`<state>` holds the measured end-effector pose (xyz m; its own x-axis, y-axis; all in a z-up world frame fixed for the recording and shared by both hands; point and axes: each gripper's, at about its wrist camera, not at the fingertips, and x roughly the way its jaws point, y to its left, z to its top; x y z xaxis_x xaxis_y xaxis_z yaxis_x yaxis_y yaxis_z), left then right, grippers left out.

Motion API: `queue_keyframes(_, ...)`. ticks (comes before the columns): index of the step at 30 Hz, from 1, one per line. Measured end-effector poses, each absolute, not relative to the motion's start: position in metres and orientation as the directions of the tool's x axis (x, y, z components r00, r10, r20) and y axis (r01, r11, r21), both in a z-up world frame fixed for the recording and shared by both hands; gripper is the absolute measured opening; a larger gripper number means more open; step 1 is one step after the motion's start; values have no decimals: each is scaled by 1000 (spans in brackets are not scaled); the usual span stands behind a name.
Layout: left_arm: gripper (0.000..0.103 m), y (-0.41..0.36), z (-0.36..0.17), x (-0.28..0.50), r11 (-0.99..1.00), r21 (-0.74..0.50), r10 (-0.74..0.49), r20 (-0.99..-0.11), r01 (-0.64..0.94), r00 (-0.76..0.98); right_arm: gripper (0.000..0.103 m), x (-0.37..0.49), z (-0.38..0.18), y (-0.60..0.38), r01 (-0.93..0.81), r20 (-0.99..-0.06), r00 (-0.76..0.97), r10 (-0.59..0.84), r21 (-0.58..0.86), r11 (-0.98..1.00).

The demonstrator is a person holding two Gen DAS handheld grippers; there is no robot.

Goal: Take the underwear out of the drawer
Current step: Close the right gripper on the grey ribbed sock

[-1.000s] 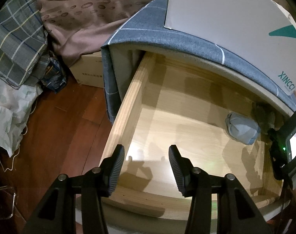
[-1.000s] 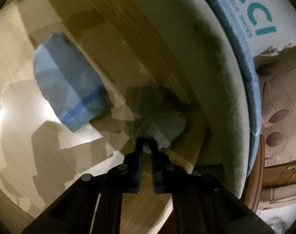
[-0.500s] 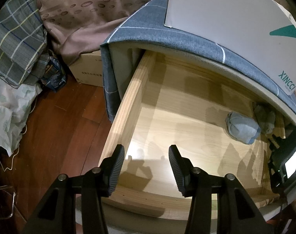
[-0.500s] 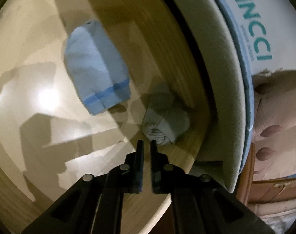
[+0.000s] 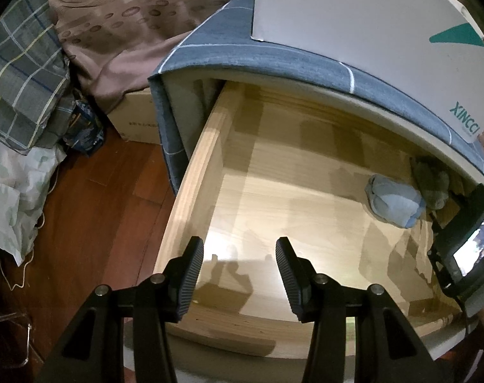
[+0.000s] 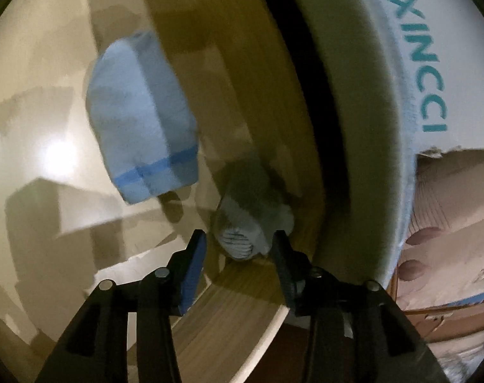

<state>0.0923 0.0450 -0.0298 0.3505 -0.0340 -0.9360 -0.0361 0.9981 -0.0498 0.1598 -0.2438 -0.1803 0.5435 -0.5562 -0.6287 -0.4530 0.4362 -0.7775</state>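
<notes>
The wooden drawer [image 5: 194, 175] is pulled out. A folded light blue underwear [image 5: 393, 204] [image 6: 143, 121] lies on its floor near the right end. A rolled grey underwear [image 5: 431, 182] [image 6: 251, 210] sits in the far right corner. My right gripper [image 6: 238, 239] points down into that corner; its jaws are opening. The near end of the grey roll lies between the fingertips, which do not clamp it. My left gripper [image 5: 238, 245] hangs open and empty above the drawer's front edge. The right gripper's body with a small screen [image 5: 468, 252] shows at the drawer's right end.
A white shoe box [image 5: 353, 16] [image 6: 433, 63] lies on the blue-grey cloth [image 5: 274, 60] that covers the cabinet top above the drawer. To the left are red-brown floor [image 5: 92, 223], a cardboard box [image 5: 136, 124], brown bedding [image 5: 130, 32] and plaid cloth [image 5: 22, 79].
The right gripper's jaws have gone from shut to parted, and it has come down closer, so the grey roll's end now lies between its fingertips. The left gripper has not moved.
</notes>
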Motion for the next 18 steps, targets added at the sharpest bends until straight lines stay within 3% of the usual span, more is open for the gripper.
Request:
queue_keyframes(10, 48, 46, -30, 93, 998, -48, -33, -938, -37, 345, 37, 179, -213, -238, -464, -586, 547, -598, -807, 365)
queue_keyframes(18, 48, 46, -30, 93, 998, -51, -34, -939, -39, 343, 21, 185, -232, -239, -468, -556, 554, -620, -824, 320)
